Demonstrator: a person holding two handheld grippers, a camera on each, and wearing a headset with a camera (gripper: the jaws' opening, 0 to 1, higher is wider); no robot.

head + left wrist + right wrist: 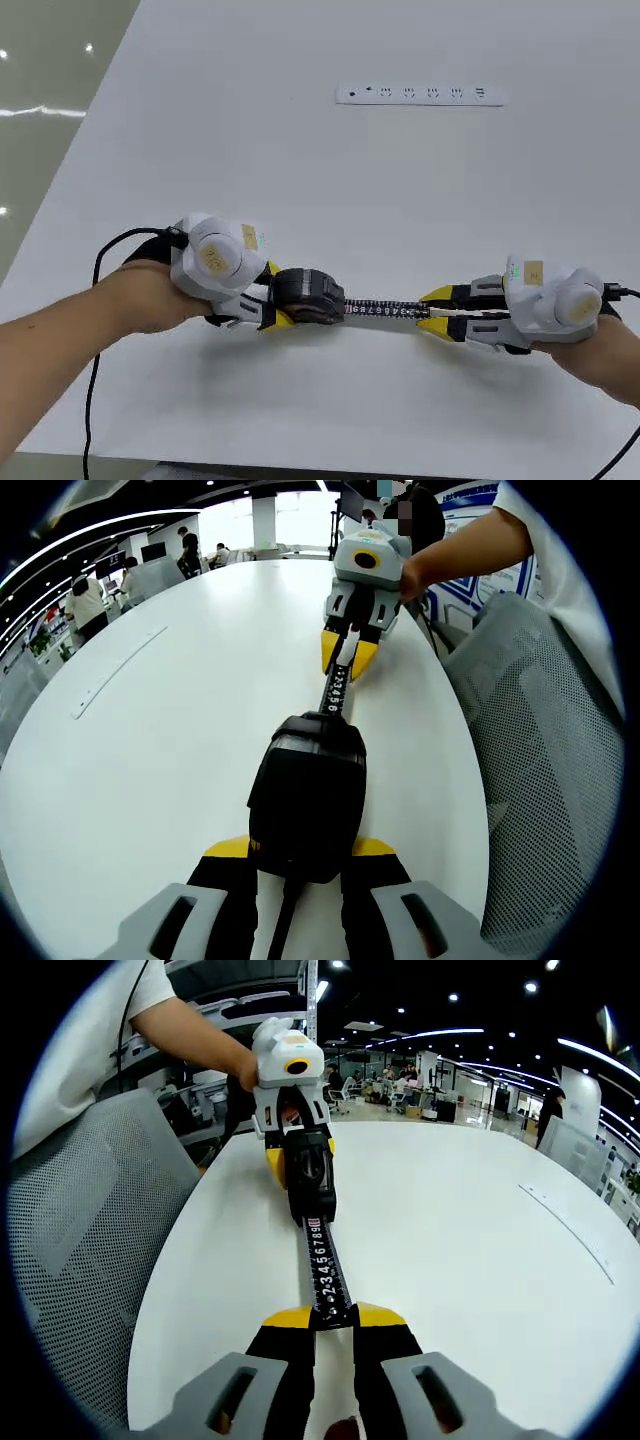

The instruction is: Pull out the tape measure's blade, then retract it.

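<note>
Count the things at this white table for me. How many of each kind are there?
Tape measure: 1
Power strip: 1
Grippers: 2 (left gripper, right gripper)
Total: 4

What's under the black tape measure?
The white table is under the tape measure, which the left tool clamps. Its body hides whether it touches the table or hovers. Table also lies under the blade the right tool pinches.
</note>
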